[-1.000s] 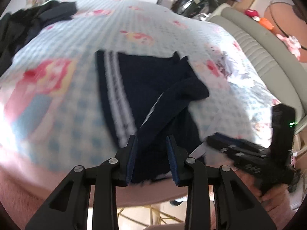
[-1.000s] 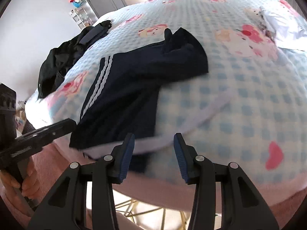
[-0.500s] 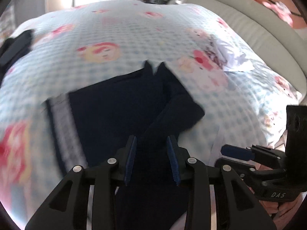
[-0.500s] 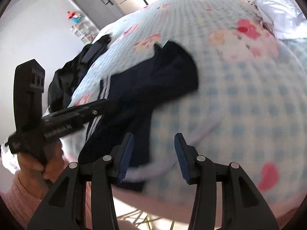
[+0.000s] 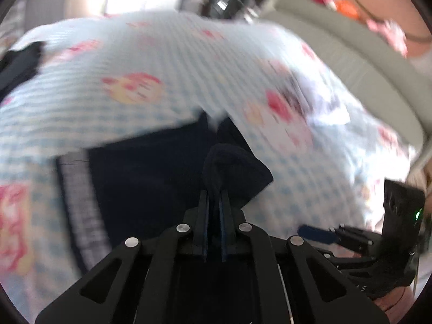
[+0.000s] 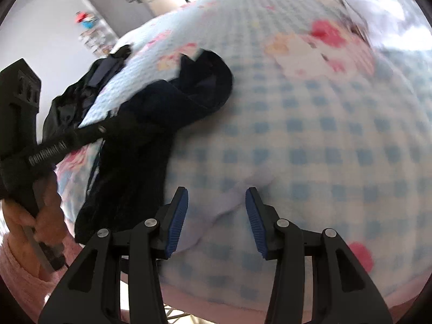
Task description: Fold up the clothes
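A navy garment [image 5: 151, 172] with white stripes [image 5: 78, 189] along one edge lies on the blue-checked bedcover [image 5: 162, 54]. My left gripper [image 5: 214, 197] is shut on a bunched fold of that garment, which humps up just past the fingertips. The right wrist view shows the same garment [image 6: 167, 102] lifted into a ridge, with the left gripper [image 6: 108, 128] reaching into it from the left. My right gripper [image 6: 216, 191] stands open over a wrinkle of the bedcover [image 6: 324, 135], right of the garment, with nothing gripped. It shows at the lower right [image 5: 316, 233] in the left wrist view.
A pile of black clothes [image 6: 73, 102] lies at the bed's far left edge. A white garment [image 6: 378, 8] sits at the far right. A grey padded headboard [image 5: 351, 62] runs along the bed. A hand in a pink sleeve [image 6: 27, 216] holds the left gripper.
The left gripper moved forward over the navy garment and closed on a fold of it, lifting the cloth. The right gripper shifted slightly right and stayed open.
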Demonstrator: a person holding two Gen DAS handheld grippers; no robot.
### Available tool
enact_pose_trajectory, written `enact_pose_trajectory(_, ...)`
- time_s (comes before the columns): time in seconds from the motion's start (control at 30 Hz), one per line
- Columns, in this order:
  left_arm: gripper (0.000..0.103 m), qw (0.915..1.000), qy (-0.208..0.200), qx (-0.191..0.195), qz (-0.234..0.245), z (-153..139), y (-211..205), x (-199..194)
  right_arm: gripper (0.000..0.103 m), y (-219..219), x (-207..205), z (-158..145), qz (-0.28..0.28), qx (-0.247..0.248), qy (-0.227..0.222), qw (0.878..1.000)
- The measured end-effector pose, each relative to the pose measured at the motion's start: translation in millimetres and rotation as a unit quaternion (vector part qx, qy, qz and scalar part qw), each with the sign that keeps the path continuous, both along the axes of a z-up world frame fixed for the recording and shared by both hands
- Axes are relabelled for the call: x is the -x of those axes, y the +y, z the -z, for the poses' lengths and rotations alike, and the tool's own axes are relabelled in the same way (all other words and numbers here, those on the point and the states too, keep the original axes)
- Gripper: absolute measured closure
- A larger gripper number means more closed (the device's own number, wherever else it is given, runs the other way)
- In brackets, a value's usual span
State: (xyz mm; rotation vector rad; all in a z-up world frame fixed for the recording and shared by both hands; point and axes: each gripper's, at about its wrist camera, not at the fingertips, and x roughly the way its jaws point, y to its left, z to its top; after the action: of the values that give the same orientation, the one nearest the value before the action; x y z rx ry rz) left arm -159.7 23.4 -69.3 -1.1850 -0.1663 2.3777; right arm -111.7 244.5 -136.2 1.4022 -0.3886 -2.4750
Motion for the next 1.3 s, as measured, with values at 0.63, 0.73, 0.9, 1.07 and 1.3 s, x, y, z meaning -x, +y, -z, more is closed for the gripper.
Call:
enact_pose_trajectory(0.63,0.095,0.9956,-0.028,-0.037,-0.081,49.5,-124.4,25.9,0.058,-61.8,100.3,-24.1,-0.023,-0.108,0.010,0.994)
enact_pose_trajectory(0.73,0.095,0.9958,-0.024,-0.050,-0.073,47.6,-119.2,31.1,0.058,-91.5,140.1,-34.4,-0.060,-0.125,0.028,0.990)
enact_pose_trajectory(0.9,0.095,0.9971,-0.025,-0.038,-0.061,50.3,-106.5,41.5,0.058,-142.6,186.1,-21.8,-0.137,-0.147,-0.005,0.980)
enact_pose_trajectory(1.07,0.095,0.9975,-0.034,-0.010,-0.062,57.2,-103.0,44.2,0.058,-150.6,191.0,12.1,-0.154,-0.224,-0.051,0.961)
enact_pose_trajectory(1.3,0.095,0.9943,-0.057,-0.012,-0.089,66.0,-114.6,48.9,0.057,-80.0,185.9,5.9,-0.082,-0.217,-0.054,0.971)
